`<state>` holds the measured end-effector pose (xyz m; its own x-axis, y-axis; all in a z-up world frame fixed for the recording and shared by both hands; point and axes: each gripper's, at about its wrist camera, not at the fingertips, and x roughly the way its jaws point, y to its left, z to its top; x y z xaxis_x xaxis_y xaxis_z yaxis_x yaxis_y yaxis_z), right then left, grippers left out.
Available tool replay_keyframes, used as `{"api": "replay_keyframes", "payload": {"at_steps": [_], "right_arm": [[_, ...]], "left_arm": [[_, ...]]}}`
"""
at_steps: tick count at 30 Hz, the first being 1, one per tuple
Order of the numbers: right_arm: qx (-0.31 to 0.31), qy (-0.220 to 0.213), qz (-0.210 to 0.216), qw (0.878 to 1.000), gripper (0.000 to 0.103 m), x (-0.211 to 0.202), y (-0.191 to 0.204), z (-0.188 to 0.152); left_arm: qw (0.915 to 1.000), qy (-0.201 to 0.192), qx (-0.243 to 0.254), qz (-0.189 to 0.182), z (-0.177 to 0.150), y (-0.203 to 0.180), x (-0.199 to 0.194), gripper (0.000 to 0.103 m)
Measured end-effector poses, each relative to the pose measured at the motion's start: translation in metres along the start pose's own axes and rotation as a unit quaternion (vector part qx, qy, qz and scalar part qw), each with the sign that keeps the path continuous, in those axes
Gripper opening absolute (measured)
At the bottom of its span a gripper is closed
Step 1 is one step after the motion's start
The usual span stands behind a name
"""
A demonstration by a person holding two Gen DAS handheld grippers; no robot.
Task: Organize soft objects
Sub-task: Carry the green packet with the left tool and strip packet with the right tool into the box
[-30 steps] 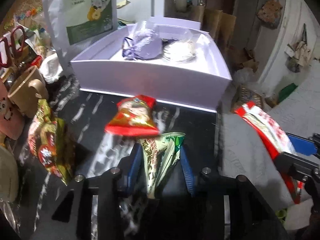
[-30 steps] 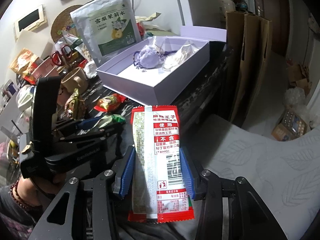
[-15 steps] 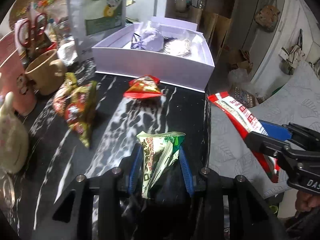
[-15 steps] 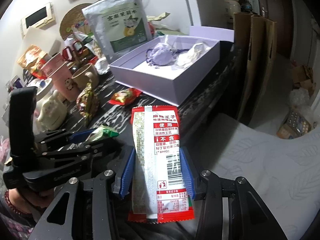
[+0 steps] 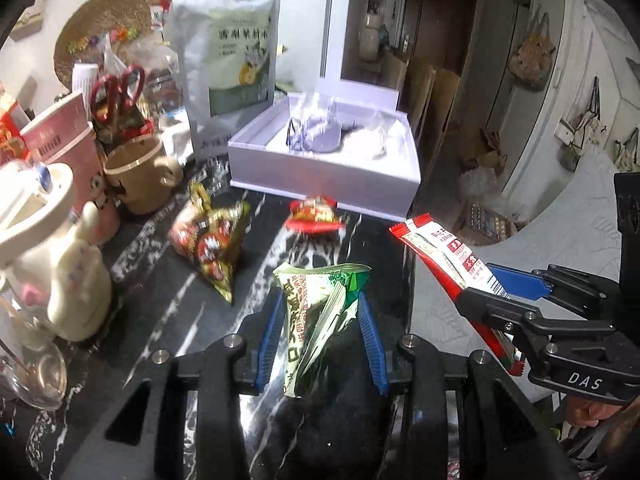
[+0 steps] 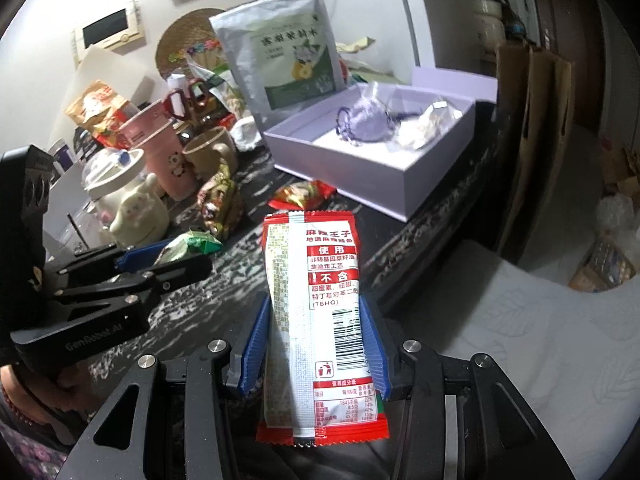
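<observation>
- The green snack packet (image 5: 320, 312) sits crumpled and loose-looking between the blue pads of the left gripper (image 5: 322, 320); my guess is that a quick swing toward the lavender box (image 5: 332, 176) could let the slick foil slide out onto the bench (image 5: 160, 292).
- The long red-and-white packet (image 6: 320, 312) overhangs the right gripper (image 6: 316, 340) at both ends, so it may flop or catch on the box wall when lowered.
- The two grippers work close together and could knock each other.
- Left gripper: clamped on the green packet, held above the dark bench.
- Right gripper: pads pressed on both edges of the red-and-white packet, held up short of the box.
- A small red packet (image 5: 314, 216) and a knotted snack bag (image 5: 210, 240) lie on the bench before the box, which holds two pouches.
</observation>
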<state>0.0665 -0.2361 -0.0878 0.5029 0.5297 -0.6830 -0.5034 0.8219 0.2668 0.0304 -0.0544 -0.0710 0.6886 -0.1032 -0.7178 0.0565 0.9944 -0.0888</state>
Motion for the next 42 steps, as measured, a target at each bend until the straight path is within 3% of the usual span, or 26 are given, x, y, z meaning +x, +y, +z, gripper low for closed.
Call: {"api": "replay_keyframes", "payload": {"at_steps": [23, 28, 42], "right_arm": [[-0.061, -0.130, -0.029, 0.989, 0.043, -0.076, 0.006, 0.068], [-0.070, -0.152, -0.042, 0.985, 0.044, -0.085, -0.004, 0.091], [-0.081, -0.184, -0.065, 0.977, 0.044, -0.077, -0.051, 0.164]], "left_arm": [[0.9882, -0.142, 0.048, -0.029, 0.093, -0.036, -0.048, 0.038], [0.9857, -0.159, 0.041, -0.038, 0.120, -0.037, -0.043, 0.038], [0.9792, -0.193, 0.061, -0.014, 0.205, -0.045, -0.007, 0.038]]}}
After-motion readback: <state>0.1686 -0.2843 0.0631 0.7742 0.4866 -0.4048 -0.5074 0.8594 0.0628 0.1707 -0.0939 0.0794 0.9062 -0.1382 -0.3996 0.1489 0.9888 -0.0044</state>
